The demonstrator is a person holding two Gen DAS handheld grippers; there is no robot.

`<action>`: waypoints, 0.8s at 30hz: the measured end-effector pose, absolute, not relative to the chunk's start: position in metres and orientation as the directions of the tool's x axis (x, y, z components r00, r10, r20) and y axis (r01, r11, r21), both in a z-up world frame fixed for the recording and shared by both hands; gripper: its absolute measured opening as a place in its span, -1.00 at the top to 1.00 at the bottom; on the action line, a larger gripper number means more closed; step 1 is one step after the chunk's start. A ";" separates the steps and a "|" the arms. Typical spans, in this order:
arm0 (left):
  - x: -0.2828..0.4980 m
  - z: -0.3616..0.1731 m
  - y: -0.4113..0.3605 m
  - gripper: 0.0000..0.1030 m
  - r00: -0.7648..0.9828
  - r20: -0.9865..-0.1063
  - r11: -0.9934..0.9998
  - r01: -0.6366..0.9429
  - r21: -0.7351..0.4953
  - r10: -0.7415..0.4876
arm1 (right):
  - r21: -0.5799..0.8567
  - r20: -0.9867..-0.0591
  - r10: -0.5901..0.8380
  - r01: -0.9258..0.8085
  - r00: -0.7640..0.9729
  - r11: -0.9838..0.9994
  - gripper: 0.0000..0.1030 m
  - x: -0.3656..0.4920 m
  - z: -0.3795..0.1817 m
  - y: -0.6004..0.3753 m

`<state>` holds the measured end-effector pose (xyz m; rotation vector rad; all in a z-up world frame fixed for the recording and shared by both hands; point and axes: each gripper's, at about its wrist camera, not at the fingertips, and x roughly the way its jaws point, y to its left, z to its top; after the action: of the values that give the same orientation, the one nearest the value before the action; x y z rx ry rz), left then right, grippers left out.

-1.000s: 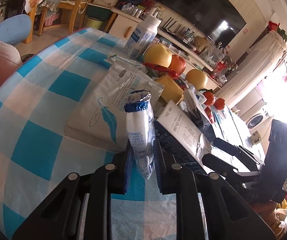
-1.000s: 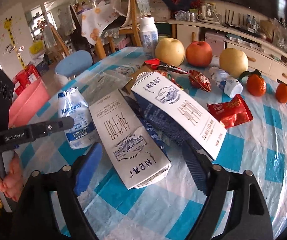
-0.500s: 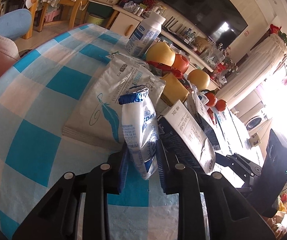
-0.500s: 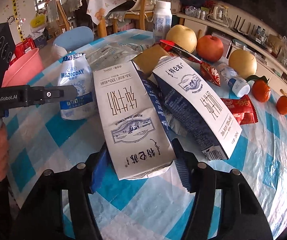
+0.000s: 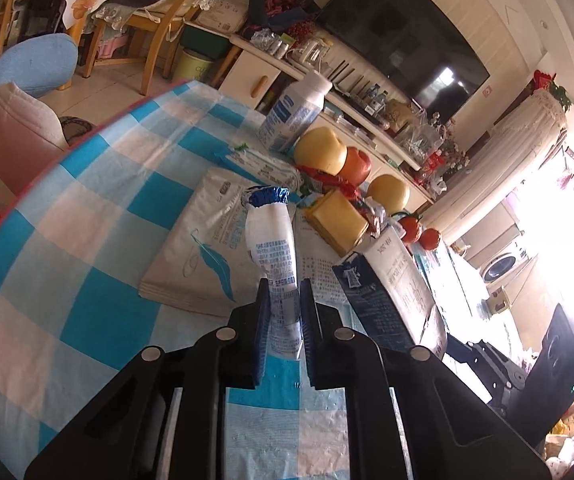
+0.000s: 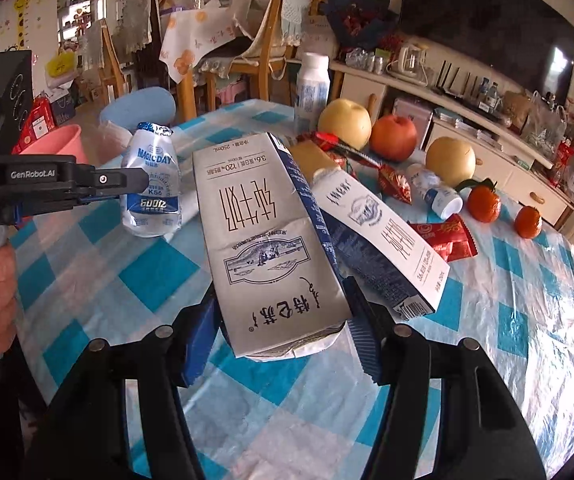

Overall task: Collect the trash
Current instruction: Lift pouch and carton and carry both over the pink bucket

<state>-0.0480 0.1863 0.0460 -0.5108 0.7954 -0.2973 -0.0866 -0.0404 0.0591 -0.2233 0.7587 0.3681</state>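
My left gripper (image 5: 283,292) is shut on a crushed white and blue yogurt bottle (image 5: 273,248) and holds it above the checked tablecloth; it also shows in the right wrist view (image 6: 151,188), with the left gripper (image 6: 127,182) at the left. My right gripper (image 6: 283,308) is shut on a white milk carton (image 6: 263,240), lifted off the table. A second milk carton (image 6: 375,240) lies beside it. A red snack wrapper (image 6: 445,236) lies further right.
A pink bin (image 6: 57,146) stands off the table's left edge. Apples, pears and oranges (image 6: 393,138), an upright milk bottle (image 6: 311,90), a small bottle (image 6: 441,198), a flat paper bag (image 5: 203,256) and a tan box (image 5: 337,220) crowd the far side.
Both grippers have risen. The left one lifted the yogurt bottle off the table. The right one closed on the near milk carton and raised it.
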 end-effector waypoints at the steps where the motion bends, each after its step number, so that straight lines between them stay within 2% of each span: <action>1: -0.050 0.050 0.191 0.69 0.678 -0.590 0.834 0.062 -0.548 -0.438 | -0.071 -0.701 0.241 -0.402 0.671 0.913 -0.17 -0.089 0.061 -0.036; 12: -0.070 0.085 0.258 0.69 0.788 -0.506 0.821 0.000 -0.570 -0.351 | -0.067 -0.722 0.238 -0.409 0.649 0.910 -0.18 -0.101 0.068 0.011; 18: -0.088 0.092 0.326 0.69 0.842 -0.502 0.818 -0.141 -0.558 -0.198 | -0.073 -0.702 0.306 -0.492 0.644 0.868 -0.18 -0.102 0.089 0.073; 24: -0.102 0.087 0.401 0.69 0.843 -0.537 0.765 -0.333 -0.551 -0.020 | -0.130 -0.703 0.375 -0.627 0.605 0.768 -0.18 -0.095 0.109 0.163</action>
<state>-0.1016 0.4010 0.0868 -0.6861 0.5508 0.1799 -0.0951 0.1632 0.1089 -0.3860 0.7106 0.5966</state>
